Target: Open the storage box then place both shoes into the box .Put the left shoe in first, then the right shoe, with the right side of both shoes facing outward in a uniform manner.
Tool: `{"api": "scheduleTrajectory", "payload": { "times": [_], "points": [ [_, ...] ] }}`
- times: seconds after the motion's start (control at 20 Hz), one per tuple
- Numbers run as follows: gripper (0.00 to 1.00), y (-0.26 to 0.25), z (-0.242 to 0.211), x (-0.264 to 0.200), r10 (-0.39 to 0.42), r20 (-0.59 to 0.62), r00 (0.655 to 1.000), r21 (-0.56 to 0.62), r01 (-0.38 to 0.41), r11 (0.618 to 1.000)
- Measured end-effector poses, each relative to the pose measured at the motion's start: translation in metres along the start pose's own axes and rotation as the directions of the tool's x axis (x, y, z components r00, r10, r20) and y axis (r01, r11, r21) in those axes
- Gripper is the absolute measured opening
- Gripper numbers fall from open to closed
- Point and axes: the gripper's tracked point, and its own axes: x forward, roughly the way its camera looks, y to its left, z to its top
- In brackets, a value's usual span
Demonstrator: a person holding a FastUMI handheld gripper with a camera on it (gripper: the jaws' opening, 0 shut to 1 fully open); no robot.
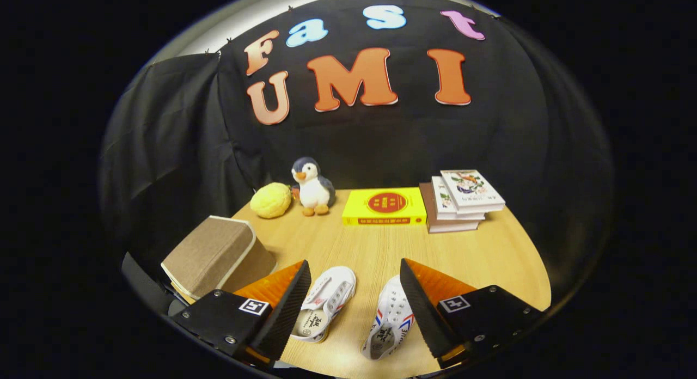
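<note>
Gripper (355,300): fingers spread wide, holding nothing, poised above the table (375,248). Two white shoes (326,303) (389,319): side by side between the fingers, openings facing them. Storage box (215,256): lid closed, left of the fingers; likely first to be opened.

Left shoe (325,303): heel side partly hidden behind left finger (286,308). Right shoe (391,320): outer side hidden behind right finger (422,308). Storage box (215,256): near corner covered by the gripper (354,308) body; lid state unclear. Book stack (460,202): cover print too small to tell. Yellow book (384,207): likewise.
</note>
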Motion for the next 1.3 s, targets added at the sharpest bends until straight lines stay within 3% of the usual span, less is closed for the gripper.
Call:
{"api": "scheduleTrajectory", "payload": {
  "times": [0.5, 0.65, 0.8, 1.05, 1.2, 1.3],
  "points": [
    [0.96, 0.049, -0.044, 0.026, 0.08, -0.132, 0.988, -0.031, -0.085, 0.996],
    [0.96, 0.077, -0.046, 0.032, 0.144, -0.155, 0.977, -0.029, -0.15, 0.988],
    [0.96, 0.117, -0.046, 0.034, 0.262, -0.182, 0.948, 0.01, -0.264, 0.964],
    [0.94, 0.189, -0.058, 0.032, 0.473, -0.257, 0.843, 0.103, -0.463, 0.88],
    [0.94, 0.233, -0.07, 0.027, 0.618, -0.293, 0.73, 0.251, -0.565, 0.786],
    [0.94, 0.254, -0.077, 0.029, 0.695, -0.295, 0.655, 0.379, -0.587, 0.715]
  ]
}}
